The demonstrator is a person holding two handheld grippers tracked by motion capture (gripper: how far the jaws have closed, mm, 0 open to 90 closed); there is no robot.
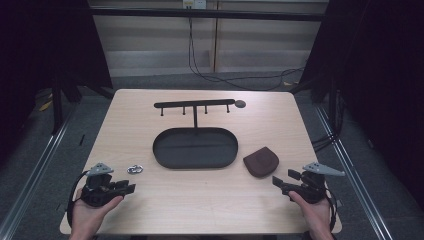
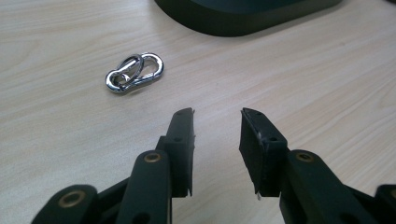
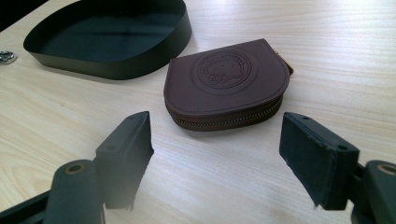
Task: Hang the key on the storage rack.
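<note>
Carabiner [image 2: 135,73] flat on table, long axis diagonal; pouch [image 3: 228,83] zip twd R gripper [image 3: 215,156].

in the left gripper view the dark oval tray [image 2: 247,16] is running off the top edge, leaving just a stretch of its wall showing. in the right gripper view the silver carabiner clip [image 3: 6,56] is getting cut by the left edge, too little showing to read its shape. the embossed round stamp on the brown coin pouch [image 3: 226,81] is staying too faint to make out.
</note>
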